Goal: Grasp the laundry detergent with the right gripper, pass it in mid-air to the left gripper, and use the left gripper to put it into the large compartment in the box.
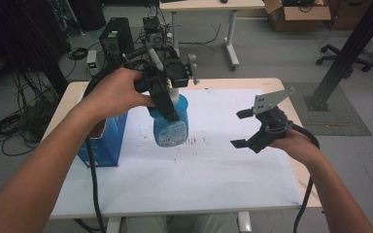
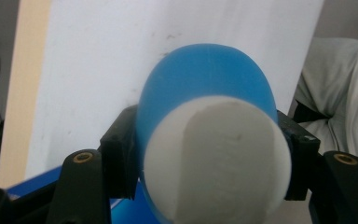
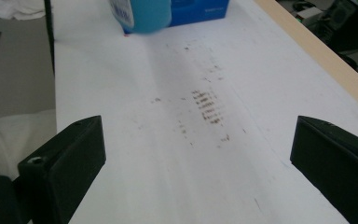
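Observation:
A blue bottle (image 1: 171,124) with a white cap hangs above the white tabletop (image 1: 199,174), left of centre. My left gripper (image 1: 167,108) is shut on it from above. In the left gripper view the white cap (image 2: 216,163) and blue body (image 2: 200,79) sit clamped between the two black jaws. My right gripper (image 1: 236,128) hovers to the bottle's right, open, with nothing between its fingers. The right gripper view has its jaws (image 3: 198,172) spread wide over bare white surface, with the bottle's base (image 3: 142,14) far ahead.
A blue cardboard box (image 1: 104,141) stands at the table's left edge, close behind the bottle (image 3: 200,9). Brown smudges (image 3: 205,107) mark the white sheet mid-table. Beyond the table are a computer tower (image 1: 114,36), floor cables and a black post (image 1: 349,48).

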Demonstrator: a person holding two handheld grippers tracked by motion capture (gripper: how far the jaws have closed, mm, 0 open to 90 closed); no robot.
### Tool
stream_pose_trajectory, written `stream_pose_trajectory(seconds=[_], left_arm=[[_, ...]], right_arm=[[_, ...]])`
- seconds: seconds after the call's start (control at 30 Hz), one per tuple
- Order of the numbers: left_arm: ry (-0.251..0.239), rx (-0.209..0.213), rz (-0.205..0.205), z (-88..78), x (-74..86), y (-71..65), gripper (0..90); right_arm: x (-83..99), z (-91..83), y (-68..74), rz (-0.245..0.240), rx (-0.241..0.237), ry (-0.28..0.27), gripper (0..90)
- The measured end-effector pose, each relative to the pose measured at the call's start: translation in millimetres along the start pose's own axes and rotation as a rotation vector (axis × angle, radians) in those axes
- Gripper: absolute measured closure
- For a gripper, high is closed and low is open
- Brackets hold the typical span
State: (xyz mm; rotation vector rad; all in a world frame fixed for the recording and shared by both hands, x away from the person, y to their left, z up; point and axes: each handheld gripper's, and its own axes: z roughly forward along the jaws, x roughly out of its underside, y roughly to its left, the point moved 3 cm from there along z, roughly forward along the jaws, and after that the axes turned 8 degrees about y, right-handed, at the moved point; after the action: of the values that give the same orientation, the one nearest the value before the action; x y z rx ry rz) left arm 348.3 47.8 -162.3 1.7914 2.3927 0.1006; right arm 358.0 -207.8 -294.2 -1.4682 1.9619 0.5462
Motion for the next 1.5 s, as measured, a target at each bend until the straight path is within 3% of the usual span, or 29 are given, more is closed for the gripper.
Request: stream_pose_trajectory(seconds=[0.17,0.27,0.3,0.33,0.4,0.47,0.63,0.67,0.7,0.73,0.77,0.9,0.93,0.97,1.0,1.03,1.17,1.2,1.23,1.33,1.5], left_arm=[[0.013,-0.017,-0.104,-16.4,4.7,14.1,37.9],[0.006,-0.024,-0.189,-31.9,8.7,25.0,37.8],[0.006,-0.024,-0.189,-31.9,8.7,25.0,37.8],[0.000,-0.027,-0.217,-35.9,10.0,28.0,37.8],[-0.007,-0.038,-0.281,-44.5,14.0,35.0,37.8],[-0.012,-0.057,-0.328,-51.5,18.2,40.7,37.8],[-0.014,-0.078,-0.424,-65.1,28.9,53.2,37.8],[-0.017,-0.088,-0.464,-71.2,33.7,58.3,37.8],[-0.017,-0.088,-0.464,-71.2,33.7,58.3,37.8],[-0.022,-0.099,-0.515,-76.9,38.7,63.2,37.8],[-0.022,-0.099,-0.515,-76.9,38.7,63.2,37.8],[-0.020,-0.115,-0.609,-87.9,50.4,73.7,37.8],[-0.022,-0.121,-0.656,-93.9,57.7,78.9,37.8],[-0.022,-0.121,-0.656,-93.9,57.7,78.9,37.8],[-0.024,-0.129,-0.707,-99.4,65.6,84.2,37.8],[-0.024,-0.129,-0.707,-99.4,65.6,84.2,37.8],[-0.017,-0.154,-0.816,-106.4,82.6,93.1,37.9],[-0.017,-0.164,-0.868,-107.2,91.7,96.8,37.9],[-0.017,-0.164,-0.868,-107.2,91.7,96.8,37.8],[-0.009,-0.177,-0.954,-102.6,109.4,103.1,37.9],[-0.003,-0.189,-1.012,-94.7,125.2,107.0,37.8]], right_arm=[[9.2,-15.9,-6.8,0.018,0.033,0.019,2.7],[14.5,-28.1,-11.8,0.031,0.059,0.036,2.2],[14.5,-28.1,-11.8,0.031,0.059,0.036,2.2],[16.5,-32.8,-14.2,0.034,0.073,0.050,1.9],[17.7,-34.7,-15.3,0.035,0.077,0.061,1.9],[21.4,-38.9,-19.3,0.039,0.097,0.109,1.7],[25.1,-43.4,-24.3,0.038,0.124,0.166,1.2],[26.6,-45.8,-26.5,0.041,0.132,0.182,1.3],[26.6,-45.8,-26.5,0.041,0.132,0.182,1.3],[28.0,-47.5,-28.5,0.043,0.134,0.187,1.3],[28.0,-47.5,-28.5,0.043,0.134,0.187,1.3],[31.6,-48.7,-32.2,0.048,0.143,0.201,1.3],[32.9,-48.3,-32.6,0.049,0.142,0.202,1.4],[32.9,-48.3,-32.6,0.049,0.142,0.202,1.4],[33.5,-47.8,-32.4,0.041,0.137,0.201,1.5],[33.5,-47.8,-32.4,0.041,0.137,0.201,1.5],[33.6,-47.8,-33.2,0.034,0.136,0.215,1.6],[32.8,-49.0,-33.8,0.036,0.139,0.217,1.6],[32.8,-49.0,-33.8,0.036,0.139,0.217,1.6],[31.5,-50.8,-36.7,0.029,0.139,0.218,1.9],[33.0,-48.8,-39.6,0.030,0.140,0.239,1.9]])
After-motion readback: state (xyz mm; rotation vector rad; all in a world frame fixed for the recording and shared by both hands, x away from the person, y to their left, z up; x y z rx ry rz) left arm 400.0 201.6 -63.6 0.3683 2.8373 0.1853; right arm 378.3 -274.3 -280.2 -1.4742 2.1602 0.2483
